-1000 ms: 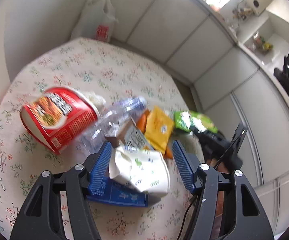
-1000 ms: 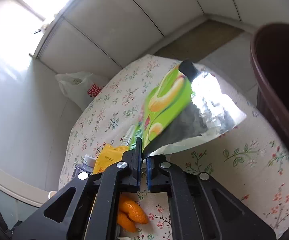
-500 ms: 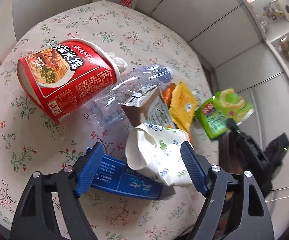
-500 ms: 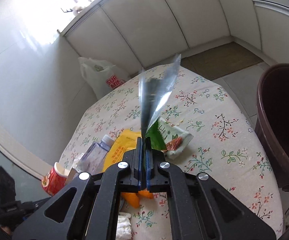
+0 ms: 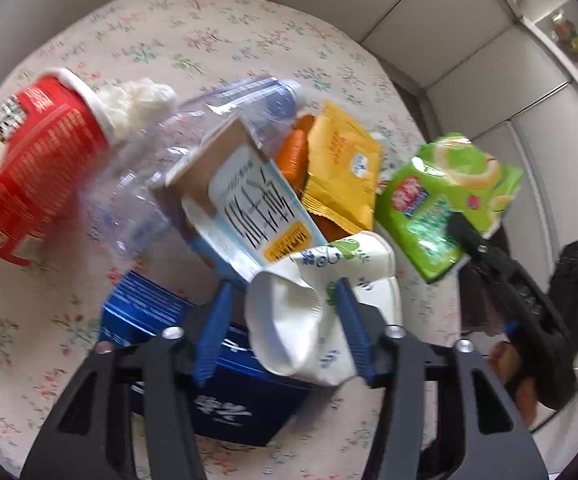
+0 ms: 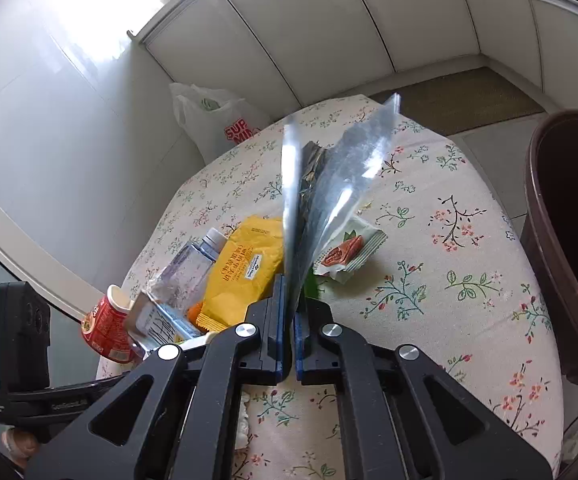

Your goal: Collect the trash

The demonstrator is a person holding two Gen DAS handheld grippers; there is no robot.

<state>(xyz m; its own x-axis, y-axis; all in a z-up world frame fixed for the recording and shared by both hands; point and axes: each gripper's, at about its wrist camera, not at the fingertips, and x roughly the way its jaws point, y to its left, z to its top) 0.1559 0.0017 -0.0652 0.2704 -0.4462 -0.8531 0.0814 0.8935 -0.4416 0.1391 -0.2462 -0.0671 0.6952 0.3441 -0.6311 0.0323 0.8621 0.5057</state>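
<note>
While the right gripper has its two blue pads pressed together on the lower edge of the green chip bag, whose silver inside fans upward in the right wrist view, the left gripper stands partly open with its pads on either side of a crumpled paper cup; the right pad seems to touch the cup, but I cannot tell whether the left pad does, so the cup is bracketed, not clearly clamped. Judging from this, two pickups are in hand at once: the bag is already lifted clear of the floral tablecloth, and the cup is about to be taken. The brown bin stands at the far right of the right wrist view, just beside the table edge, so the bag's next move calls for a swing rightward until it hangs over the bin's mouth, then a release. For the cup, the pads need to close enough to hold the soft paper without letting it slip sideways. Left on the table are the red noodle cup at the far left, a clear plastic bottle, a small carton, a yellow packet, a blue box under the cup, and a small wrapped snack near the bag.
</note>
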